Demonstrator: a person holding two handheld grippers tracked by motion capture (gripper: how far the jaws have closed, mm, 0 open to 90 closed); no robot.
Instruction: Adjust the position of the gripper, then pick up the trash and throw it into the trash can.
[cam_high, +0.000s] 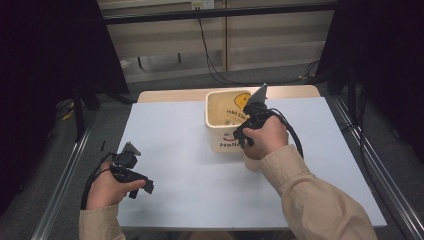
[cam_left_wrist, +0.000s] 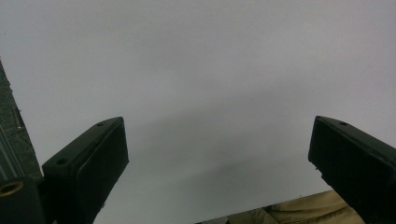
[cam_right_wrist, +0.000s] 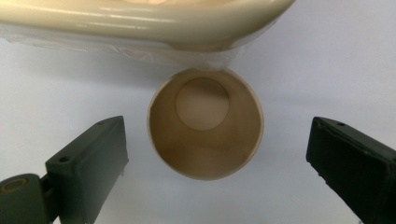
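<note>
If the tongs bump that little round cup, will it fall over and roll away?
Probably it tips easily: the cup looks empty and thin-walled, so likely light. Once on its side, its round wall would let it roll. The cream bin right beside it might stop it that way.

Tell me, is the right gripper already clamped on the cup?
No, the right gripper has its jaws wide apart, clear of the cup.

The bin (cam_right_wrist: 140, 23) looked like glossy cream plastic; the cup (cam_right_wrist: 205, 158) smooth and matt; the desk (cam_high: 175, 165) matt pale grey.
</note>
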